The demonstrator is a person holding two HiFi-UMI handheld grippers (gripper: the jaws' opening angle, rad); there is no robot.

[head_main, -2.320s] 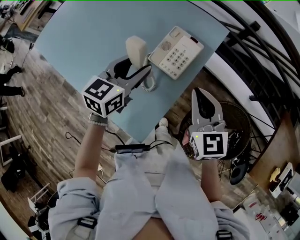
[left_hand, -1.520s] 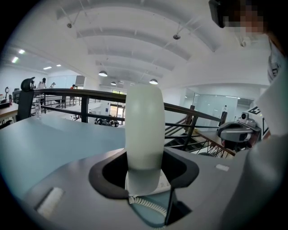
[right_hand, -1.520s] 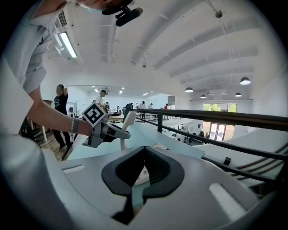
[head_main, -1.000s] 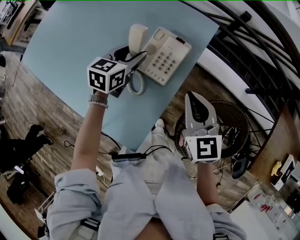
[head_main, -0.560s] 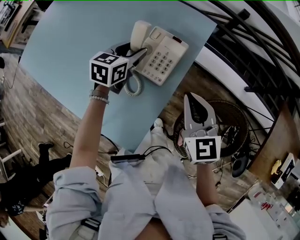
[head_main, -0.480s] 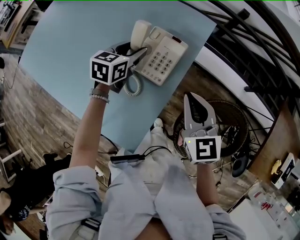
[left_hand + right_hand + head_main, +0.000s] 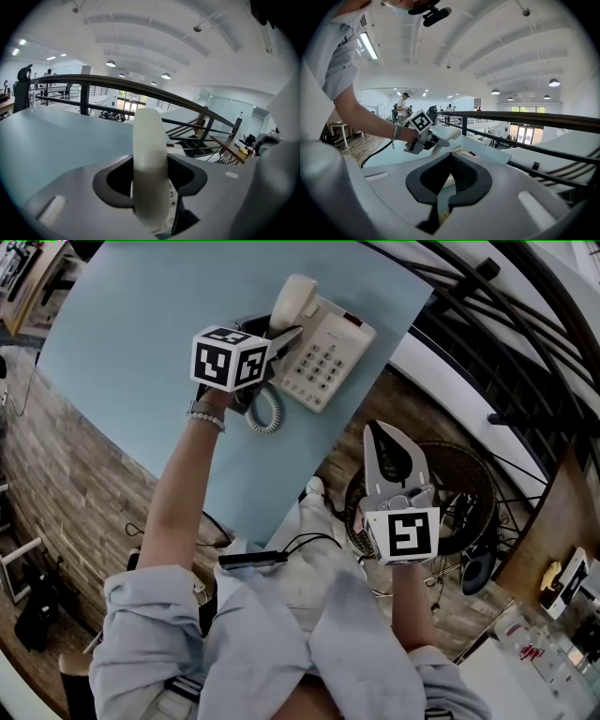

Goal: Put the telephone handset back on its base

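At the left we see our left gripper [image 7: 274,341] over the pale blue tabletop [image 7: 131,324], its fingers [image 7: 70,197] clamped on the cream handset [image 7: 150,159]. The handset stands nearly upright in the grip, its upper end above the left edge of the telephone base [image 7: 328,352]; we cannot tell whether they touch. The coiled cord [image 7: 262,411] curls on the tabletop just beside the base. Farther right, off the tabletop, our right gripper [image 7: 381,432] hovers with its fingers together, holding nothing.
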